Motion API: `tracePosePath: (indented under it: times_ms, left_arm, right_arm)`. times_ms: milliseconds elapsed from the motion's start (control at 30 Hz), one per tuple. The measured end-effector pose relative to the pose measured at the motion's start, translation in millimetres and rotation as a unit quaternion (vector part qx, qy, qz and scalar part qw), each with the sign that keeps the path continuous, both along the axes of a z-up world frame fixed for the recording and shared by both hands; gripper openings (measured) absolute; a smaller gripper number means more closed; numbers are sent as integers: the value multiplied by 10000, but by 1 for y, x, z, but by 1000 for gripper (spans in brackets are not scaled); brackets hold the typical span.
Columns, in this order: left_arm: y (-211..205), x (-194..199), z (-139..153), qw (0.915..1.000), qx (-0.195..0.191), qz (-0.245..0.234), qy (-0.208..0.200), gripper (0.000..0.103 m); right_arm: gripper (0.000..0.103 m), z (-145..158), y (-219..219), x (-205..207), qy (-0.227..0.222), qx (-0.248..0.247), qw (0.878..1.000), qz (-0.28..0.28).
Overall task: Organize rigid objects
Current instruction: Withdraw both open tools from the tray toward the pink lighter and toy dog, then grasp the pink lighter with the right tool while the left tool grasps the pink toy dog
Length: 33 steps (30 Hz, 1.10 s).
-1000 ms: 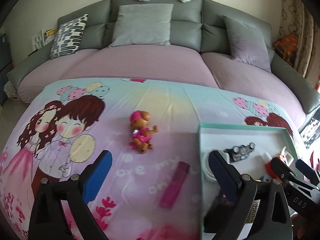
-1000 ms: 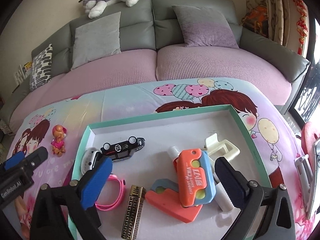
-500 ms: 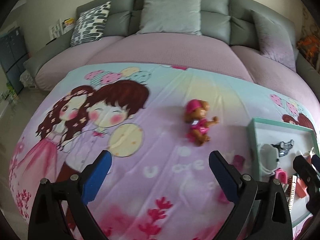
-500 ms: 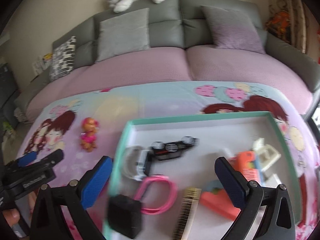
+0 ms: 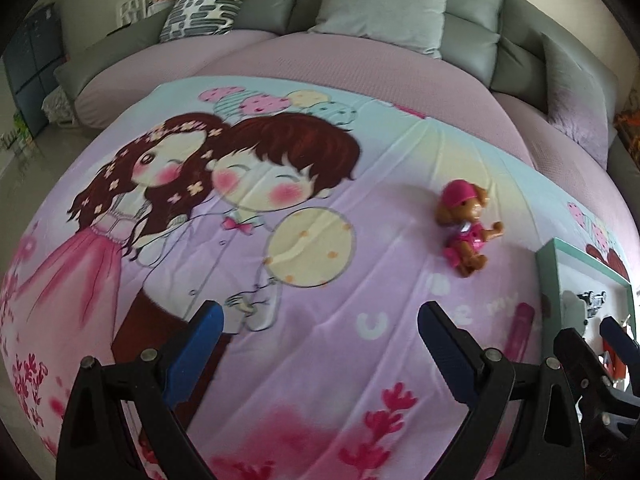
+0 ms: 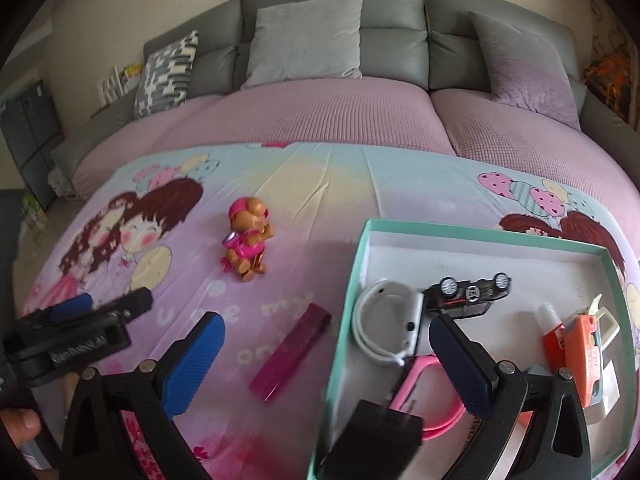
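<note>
- Evidently, a gathering step is in hand: most of the small hard things are already seen inside the green-rimmed box [image 6: 362,256], while two are left out on the printed cloth [image 6: 320,184].
- Inside the box, a white band [image 6: 384,320], a black toy car [image 6: 468,290], a pink ring [image 6: 430,400] and an orange piece [image 6: 582,344] can be made out; a black plug block [image 6: 380,436] sits at the near rim, and whether it rests inside or on the edge cannot be told.
- Outside the box, a toy dog [image 6: 246,236] in a pink cap lies on its side, well apart from the rim, and a magenta bar [image 6: 290,352] lies just beside the box's left wall.
- The right gripper [image 6: 324,364] is held wide apart with nothing between its blue pads, its left pad over the cloth and its right pad over the box.
- The left gripper [image 5: 316,356] is likewise spread wide and empty, over bare cloth with the toy dog [image 5: 466,228] ahead to its right.
- Judged from this, the magenta bar is the likelier next pick: the right gripper would need to be shifted left, lowered, and closed across the bar's narrow width.
- The toy dog's uneven shape would call for a grip across its body.
</note>
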State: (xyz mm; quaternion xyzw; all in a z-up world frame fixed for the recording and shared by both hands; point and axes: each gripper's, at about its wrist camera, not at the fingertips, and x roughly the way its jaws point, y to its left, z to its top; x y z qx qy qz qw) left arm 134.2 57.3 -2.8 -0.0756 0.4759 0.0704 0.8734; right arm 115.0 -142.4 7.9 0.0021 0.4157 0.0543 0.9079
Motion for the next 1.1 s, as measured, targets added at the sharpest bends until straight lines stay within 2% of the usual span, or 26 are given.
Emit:
tracePosePath:
  times_ms: [167, 367, 433, 467, 533, 600, 733, 900, 1033, 1100]
  left_arm:
    - [12, 0, -8, 9997, 152, 115, 153, 98]
    - [25, -1, -17, 9993, 20, 253, 265, 98]
    - [27, -1, -17, 9991, 77, 298, 281, 98]
    - [28, -2, -17, 9990, 101, 320, 284, 98]
    - [31, -3, -17, 9989, 104, 342, 288, 98]
    - [33, -3, -17, 9990, 80, 346, 284, 98]
    - [35, -4, -19, 9990, 33, 348, 294, 98]
    - [37, -4, -20, 9990, -75, 333, 277, 98]
    - [37, -4, -20, 9991, -120, 309, 264, 98]
    - [36, -4, -20, 9991, -144, 288, 265, 98]
  right_arm:
    - [103, -5, 18, 7, 68, -132, 9998, 122]
    - [102, -5, 35, 8, 48, -181, 9994, 279]
    - [89, -2, 38, 7, -18, -160, 9992, 363]
    - [79, -1, 40, 7, -23, -142, 9992, 385]
    - [77, -3, 42, 6, 75, -133, 9988, 470]
    - [69, -8, 46, 6, 223, -198, 9981, 547]
    - [62, -17, 50, 4, 470, -282, 9965, 639]
    - [56, -29, 45, 7, 745, -436, 9953, 440]
    - [52, -33, 47, 8, 829, -611, 9939, 398]
    - [45, -34, 47, 10, 814, -591, 9943, 341]
